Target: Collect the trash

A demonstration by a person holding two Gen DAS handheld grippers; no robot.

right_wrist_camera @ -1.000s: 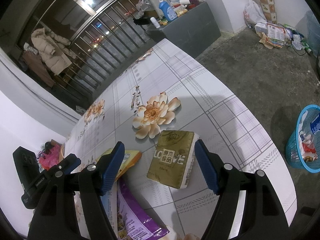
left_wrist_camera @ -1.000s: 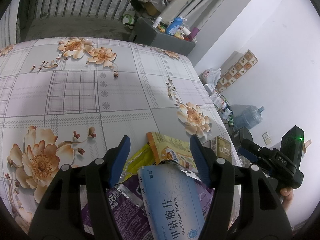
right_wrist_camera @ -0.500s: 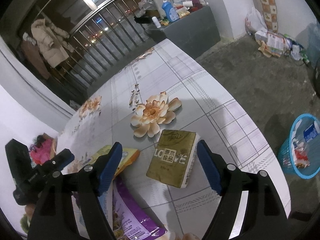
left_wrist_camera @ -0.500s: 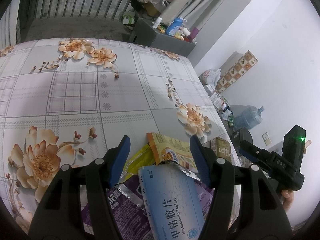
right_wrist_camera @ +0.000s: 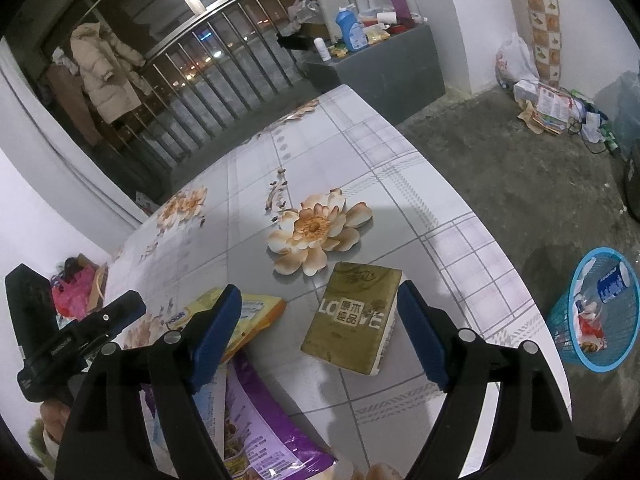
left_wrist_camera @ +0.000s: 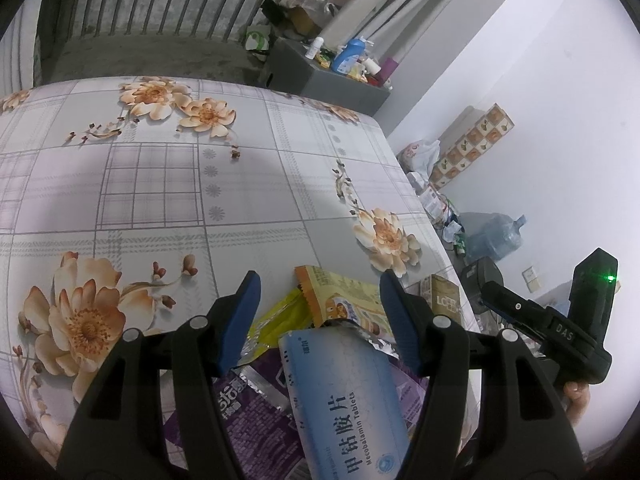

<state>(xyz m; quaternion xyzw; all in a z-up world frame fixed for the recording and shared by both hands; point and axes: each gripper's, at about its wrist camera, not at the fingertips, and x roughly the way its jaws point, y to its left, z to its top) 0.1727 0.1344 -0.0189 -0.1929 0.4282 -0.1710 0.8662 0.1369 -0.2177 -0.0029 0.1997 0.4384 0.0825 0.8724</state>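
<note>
Both pairs of jaws stand spread wide, pinching nothing. We see the left gripper (left_wrist_camera: 320, 312) poised over a heap of litter near the edge of the table with the flowered, grey-checked cloth (left_wrist_camera: 160, 184). Between its blue-padded fingers (left_wrist_camera: 240, 320) lies a pale blue cardboard tablet box (left_wrist_camera: 344, 396), resting on top of a purple foil snack bag (left_wrist_camera: 244, 400). Just beyond the box lie an orange-yellow printed snack packet (left_wrist_camera: 340, 296) and, beside that, a crumpled yellow-green wrapper (left_wrist_camera: 280, 312).

The right gripper (right_wrist_camera: 320, 324) hangs above an olive-gold wrapped pack of tissues (right_wrist_camera: 352, 316), which lies flat on the cloth just below a printed orange flower; the pack sits between the fingers but apart from both. To its left we see the orange-yellow packet (right_wrist_camera: 256, 316) and the purple bag (right_wrist_camera: 256, 420) again.

On the concrete floor to the right of the table stands a round blue plastic mesh basket (right_wrist_camera: 560, 320), already holding some rubbish, well apart from the heap.
</note>
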